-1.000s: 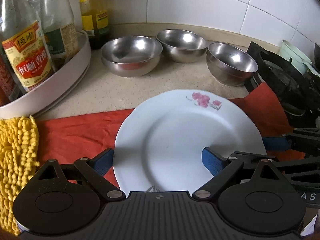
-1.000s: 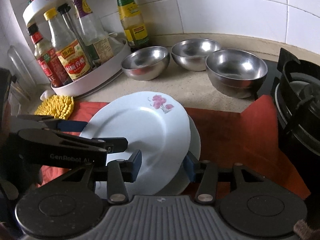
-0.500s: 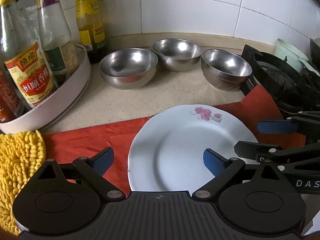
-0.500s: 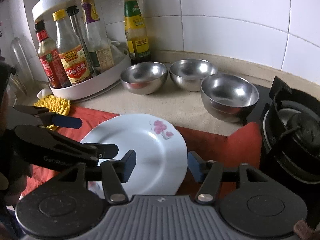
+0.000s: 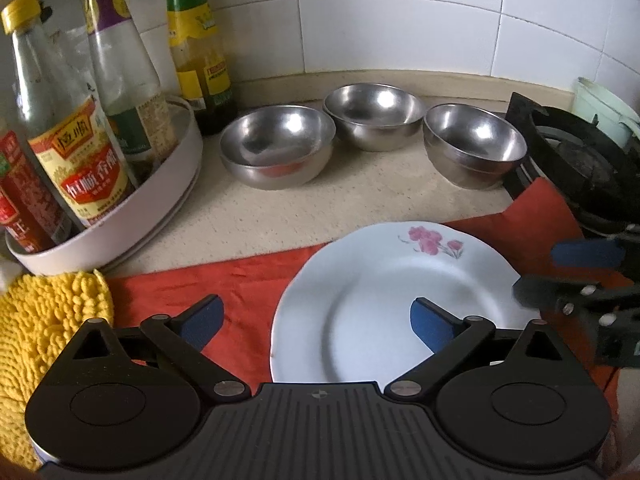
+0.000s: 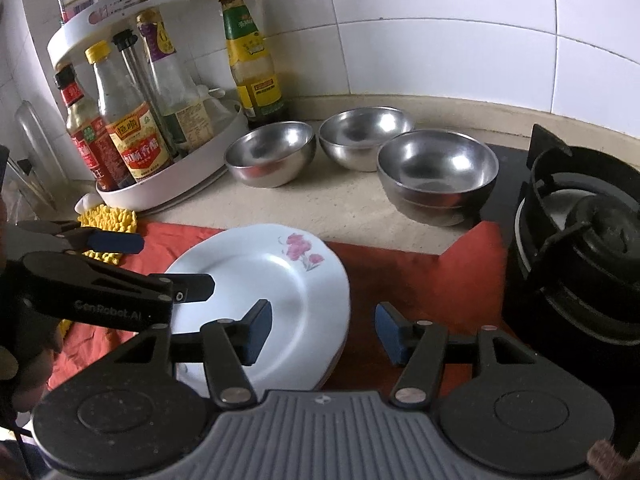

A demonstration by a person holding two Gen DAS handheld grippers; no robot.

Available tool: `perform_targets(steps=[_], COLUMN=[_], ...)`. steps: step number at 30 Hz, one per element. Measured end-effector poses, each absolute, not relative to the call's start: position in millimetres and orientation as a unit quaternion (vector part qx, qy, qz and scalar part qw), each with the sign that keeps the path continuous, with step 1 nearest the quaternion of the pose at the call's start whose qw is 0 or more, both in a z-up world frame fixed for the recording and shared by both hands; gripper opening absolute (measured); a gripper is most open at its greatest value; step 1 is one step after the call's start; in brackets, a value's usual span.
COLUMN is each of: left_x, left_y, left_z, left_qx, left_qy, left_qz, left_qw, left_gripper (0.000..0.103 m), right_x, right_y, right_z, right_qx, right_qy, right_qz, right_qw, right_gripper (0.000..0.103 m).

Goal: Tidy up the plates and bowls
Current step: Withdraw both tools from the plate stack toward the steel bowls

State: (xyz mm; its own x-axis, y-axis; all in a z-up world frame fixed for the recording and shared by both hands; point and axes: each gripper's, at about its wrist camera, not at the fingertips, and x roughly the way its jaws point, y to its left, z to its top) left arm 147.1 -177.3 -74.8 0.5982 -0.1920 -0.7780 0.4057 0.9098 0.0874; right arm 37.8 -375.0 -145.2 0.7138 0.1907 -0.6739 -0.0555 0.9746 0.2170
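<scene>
A white plate with pink flowers [image 5: 384, 292] lies on a red cloth [image 5: 248, 280], stacked on another plate whose edge shows in the right wrist view [image 6: 332, 364]. Three steel bowls stand behind it: left [image 5: 276, 144], middle [image 5: 374, 114], right [image 5: 474, 144]. My left gripper [image 5: 316, 324] is open above the plate's left edge, holding nothing. My right gripper [image 6: 322, 330] is open above the plate's right edge, holding nothing. The plate also shows in the right wrist view [image 6: 264, 280].
A white turntable rack [image 5: 160, 196] with sauce bottles stands at the left. A tall green-label bottle [image 5: 198, 52] is by the wall. A yellow mop pad [image 5: 44, 320] lies at the left. A black gas stove [image 6: 580, 248] is at the right.
Both grippers have drawn back and up from the plate and let it go. The top plate now sits square on the lower one, where before it was offset to the left.
</scene>
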Motion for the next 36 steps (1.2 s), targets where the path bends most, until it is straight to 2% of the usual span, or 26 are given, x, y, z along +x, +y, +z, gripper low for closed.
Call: perform_targets(steps=[16, 30, 36], left_x=[207.5, 274.2, 291.7], left_y=[-175.6, -180.0, -178.4], left_z=[-55.4, -64.9, -75.0], left_qx=[0.123, 0.101, 0.088], left_qy=[0.392, 0.408, 0.421], left_qz=[-0.148, -0.137, -0.138], left_qw=[0.900, 0.897, 0.892], left_gripper=[0.103, 0.103, 0.103], right_x=[79.9, 159.3, 185.7], right_y=[-392.0, -396.3, -383.8], right_z=[-122.2, -116.9, -125.0], right_qx=[0.068, 0.123, 0.114], right_qy=[0.335, 0.346, 0.360], right_qz=[0.062, 0.097, 0.109], right_qw=[0.938, 0.925, 0.920], right_gripper=[0.057, 0.057, 0.057])
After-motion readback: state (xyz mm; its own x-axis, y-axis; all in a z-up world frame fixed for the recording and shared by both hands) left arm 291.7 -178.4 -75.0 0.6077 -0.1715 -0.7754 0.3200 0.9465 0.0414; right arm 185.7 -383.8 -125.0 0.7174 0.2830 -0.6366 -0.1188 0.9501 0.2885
